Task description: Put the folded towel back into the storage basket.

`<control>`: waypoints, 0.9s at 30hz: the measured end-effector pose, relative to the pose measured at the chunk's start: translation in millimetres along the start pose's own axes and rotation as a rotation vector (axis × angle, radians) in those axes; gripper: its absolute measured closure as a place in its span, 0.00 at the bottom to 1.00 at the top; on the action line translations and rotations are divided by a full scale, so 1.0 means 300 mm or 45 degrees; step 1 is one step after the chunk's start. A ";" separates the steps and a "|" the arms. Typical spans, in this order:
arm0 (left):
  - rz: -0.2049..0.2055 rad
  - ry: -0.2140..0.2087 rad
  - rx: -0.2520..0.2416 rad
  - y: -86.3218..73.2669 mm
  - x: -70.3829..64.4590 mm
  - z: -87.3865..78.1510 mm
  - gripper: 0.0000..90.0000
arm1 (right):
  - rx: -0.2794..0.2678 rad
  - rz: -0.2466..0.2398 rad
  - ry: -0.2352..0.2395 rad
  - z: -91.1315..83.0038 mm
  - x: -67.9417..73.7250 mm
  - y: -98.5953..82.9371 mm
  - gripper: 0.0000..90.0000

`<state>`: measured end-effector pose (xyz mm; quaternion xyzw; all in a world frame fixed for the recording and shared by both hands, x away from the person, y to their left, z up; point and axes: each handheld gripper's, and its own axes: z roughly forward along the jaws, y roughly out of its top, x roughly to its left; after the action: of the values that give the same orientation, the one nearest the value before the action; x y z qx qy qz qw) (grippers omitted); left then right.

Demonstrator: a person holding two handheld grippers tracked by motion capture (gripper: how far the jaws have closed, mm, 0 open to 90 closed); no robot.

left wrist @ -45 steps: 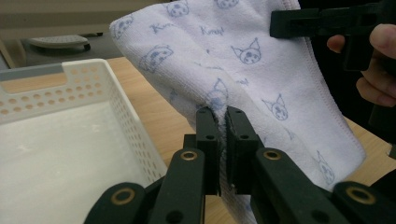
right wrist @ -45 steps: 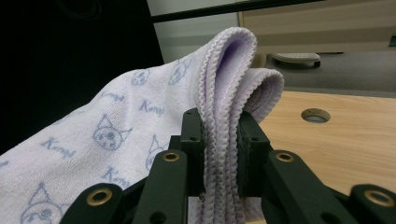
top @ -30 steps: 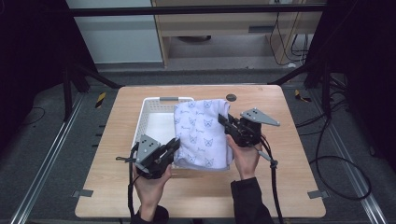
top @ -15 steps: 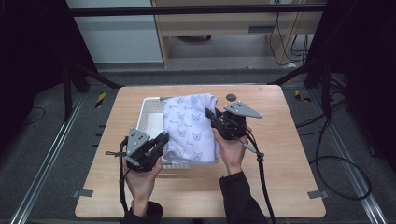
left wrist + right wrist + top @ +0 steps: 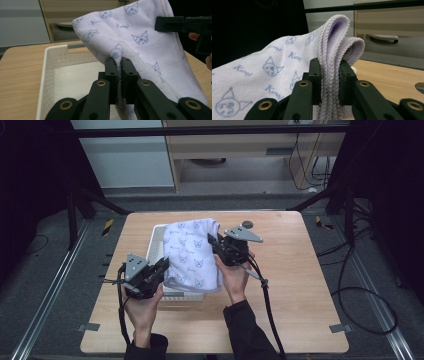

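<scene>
Two tongs (image 5: 161, 268) (image 5: 216, 244), folded lilac cat-print towel (image 5: 192, 252)

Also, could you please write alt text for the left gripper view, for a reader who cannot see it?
Two black jaws of the left gripper pinch a fold of a lilac towel printed with cartoon faces, held above a white perforated basket on a wooden table. The right gripper grips the towel's far edge.

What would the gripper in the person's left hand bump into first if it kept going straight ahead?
The left gripper is already clamped on the folded towel, so more towel comes first; behind it probably the white basket's far wall.
</scene>
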<state>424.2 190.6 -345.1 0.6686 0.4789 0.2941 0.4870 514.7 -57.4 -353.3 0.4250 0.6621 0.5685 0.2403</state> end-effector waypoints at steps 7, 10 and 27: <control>0.002 0.048 0.001 0.000 0.019 0.002 0.94 | 0.002 0.011 0.010 0.041 0.015 0.004 0.85; -0.013 0.056 -0.002 0.000 0.032 0.005 0.94 | -0.001 0.006 0.008 0.054 0.022 0.004 0.85; -0.041 0.132 -0.013 0.004 0.107 0.030 0.94 | -0.006 -0.003 0.012 0.129 0.056 0.009 0.85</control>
<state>444.1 216.8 -349.3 0.6423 0.5126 0.3227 0.4696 537.7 -22.0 -357.2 0.4210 0.6625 0.5718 0.2387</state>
